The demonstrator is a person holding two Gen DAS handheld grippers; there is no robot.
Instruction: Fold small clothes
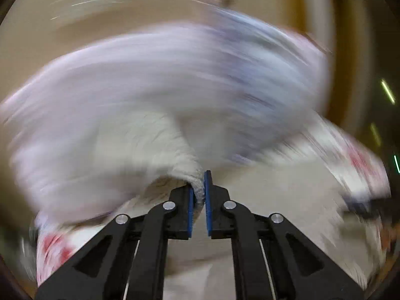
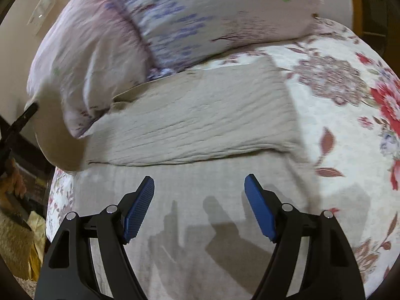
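A beige crinkled garment [image 2: 200, 115] lies on the flowered bedspread [image 2: 337, 115], with one part folded over the rest. My left gripper [image 1: 199, 190] is shut on an edge of this beige garment [image 1: 150, 135] and holds it lifted; the left wrist view is heavily blurred by motion. My right gripper [image 2: 199, 187] is open and empty, hovering over the near flat part of the garment, with its shadow on the cloth. The left gripper's black finger shows at the left edge of the right wrist view [image 2: 25, 117].
Two pale lilac flowered pillows [image 2: 175, 25] lie at the head of the bed, just behind the garment. The bed's left edge drops to a floor with a tan rug [image 2: 15, 245]. A cream wall [image 2: 22, 12] stands at the far left.
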